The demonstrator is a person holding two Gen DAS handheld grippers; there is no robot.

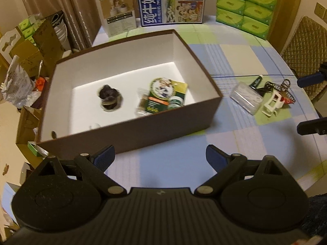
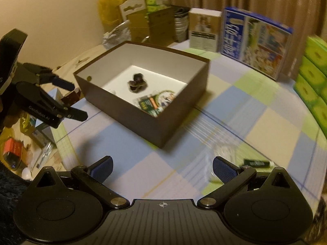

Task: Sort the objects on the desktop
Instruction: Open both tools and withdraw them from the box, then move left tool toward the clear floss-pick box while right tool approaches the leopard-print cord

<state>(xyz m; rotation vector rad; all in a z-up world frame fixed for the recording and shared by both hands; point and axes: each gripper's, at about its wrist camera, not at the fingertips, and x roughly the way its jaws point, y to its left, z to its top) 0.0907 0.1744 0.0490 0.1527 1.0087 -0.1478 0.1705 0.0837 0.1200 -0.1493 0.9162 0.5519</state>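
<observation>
Only the left wrist view shows the unsorted cluster at right of frame (a clear plastic case point(image 1: 246, 98), a dark green tube point(image 1: 255, 82), a white clip point(image 1: 272, 104) and a black tangle point(image 1: 274, 85), close together), while the right wrist view alone catches the left gripper point(image 2: 71, 100) at its left edge. The brown box point(image 1: 143, 126) sits mid-frame on the checked tablecloth point(image 1: 184, 163), holding a dark round lump point(image 1: 109, 99) and a green packet point(image 1: 163, 96). Both the left gripper point(image 1: 159, 159) and right gripper point(image 2: 162, 170) are spread wide and hold nothing, with bare cloth between their fingers and the box's near wall.
</observation>
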